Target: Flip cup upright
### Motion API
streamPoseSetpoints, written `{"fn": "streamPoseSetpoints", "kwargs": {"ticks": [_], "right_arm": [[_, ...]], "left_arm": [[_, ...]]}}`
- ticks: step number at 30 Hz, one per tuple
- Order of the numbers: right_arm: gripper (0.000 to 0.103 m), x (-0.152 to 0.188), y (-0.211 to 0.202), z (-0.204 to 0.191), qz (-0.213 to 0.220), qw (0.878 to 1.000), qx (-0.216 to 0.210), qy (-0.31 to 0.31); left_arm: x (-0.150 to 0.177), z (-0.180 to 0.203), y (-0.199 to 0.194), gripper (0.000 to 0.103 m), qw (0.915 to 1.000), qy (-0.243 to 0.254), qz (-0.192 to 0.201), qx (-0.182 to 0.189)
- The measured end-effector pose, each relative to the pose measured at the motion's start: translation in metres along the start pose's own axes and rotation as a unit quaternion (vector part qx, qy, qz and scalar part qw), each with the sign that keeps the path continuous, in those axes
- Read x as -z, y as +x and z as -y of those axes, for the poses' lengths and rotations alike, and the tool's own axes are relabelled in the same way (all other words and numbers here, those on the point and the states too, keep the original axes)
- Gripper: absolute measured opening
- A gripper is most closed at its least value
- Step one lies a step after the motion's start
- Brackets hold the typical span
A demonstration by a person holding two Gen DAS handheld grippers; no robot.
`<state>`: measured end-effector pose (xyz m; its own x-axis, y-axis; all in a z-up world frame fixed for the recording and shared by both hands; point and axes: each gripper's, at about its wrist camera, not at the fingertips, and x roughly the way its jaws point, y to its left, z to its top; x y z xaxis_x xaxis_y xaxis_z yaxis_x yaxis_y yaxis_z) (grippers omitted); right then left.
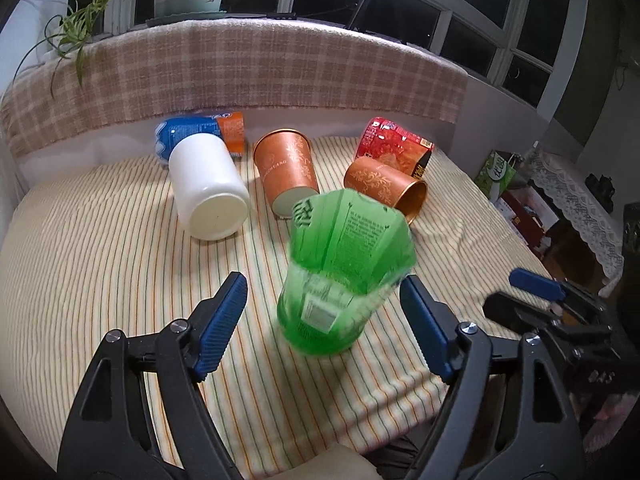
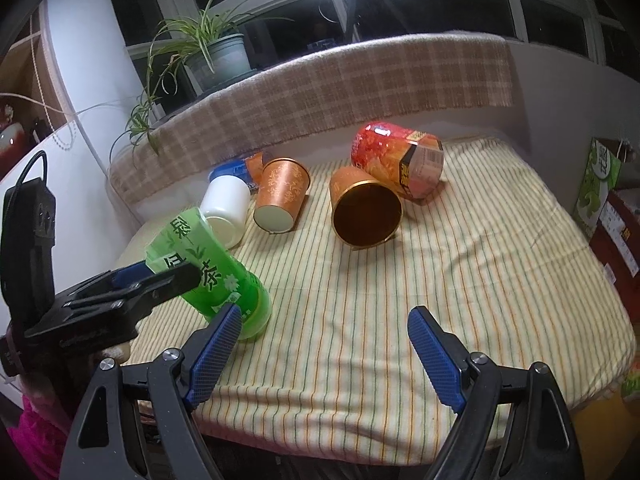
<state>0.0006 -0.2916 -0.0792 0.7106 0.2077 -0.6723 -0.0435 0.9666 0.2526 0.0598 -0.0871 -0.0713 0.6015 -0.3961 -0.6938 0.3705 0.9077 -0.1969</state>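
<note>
Green cup [image 1: 340,272] tilted between spread left tongs [image 1: 324,312], untouched.

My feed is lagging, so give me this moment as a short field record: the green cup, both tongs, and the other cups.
green cup: standing on the striped cloth, leaning slightly
left tongs: open, fingers either side of green cup, not touching
right tongs: open, holding nothing, over cloth
white cup: lying on its side
orange cups: two, and, lying on their sides
red cup: lying at the back
</note>
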Motion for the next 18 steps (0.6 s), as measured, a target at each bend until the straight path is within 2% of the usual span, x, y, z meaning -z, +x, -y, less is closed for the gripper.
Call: {"fn": "streamPoseSetpoints", "kwargs": {"ticks": [5,7,9,12,14,15,18], "right_arm": [[0.087,-0.007,-0.006,-0.007,0.021,0.999,0.021,-0.023],[0.089,-0.009,-0.01,-0.008,0.03,0.999,0.028,-0.03],[0.095,-0.011,-0.014,-0.01,0.043,0.998,0.033,-0.036],[0.096,-0.013,-0.021,-0.017,0.062,0.996,0.048,-0.049],[0.097,-0.014,-0.025,-0.021,0.074,0.994,0.056,-0.058],[0.097,-0.015,-0.028,-0.024,0.08,0.993,0.059,-0.061],[0.097,-0.017,-0.033,-0.029,0.092,0.991,0.064,-0.068]], "left_arm": [[0.006,-0.007,-0.017,0.081,0.9999,-0.013,0.008,0.0],[0.007,-0.009,-0.026,0.081,0.9997,-0.015,0.019,-0.007],[0.009,-0.011,-0.036,0.081,0.9991,-0.018,0.034,-0.018],[0.011,-0.015,-0.058,0.081,0.9966,-0.027,0.068,-0.038],[0.013,-0.016,-0.072,0.087,0.994,-0.029,0.092,-0.052],[0.014,-0.016,-0.078,0.094,0.9923,-0.029,0.105,-0.059],[0.018,-0.015,-0.101,0.1,0.9846,-0.027,0.149,-0.088]]}}
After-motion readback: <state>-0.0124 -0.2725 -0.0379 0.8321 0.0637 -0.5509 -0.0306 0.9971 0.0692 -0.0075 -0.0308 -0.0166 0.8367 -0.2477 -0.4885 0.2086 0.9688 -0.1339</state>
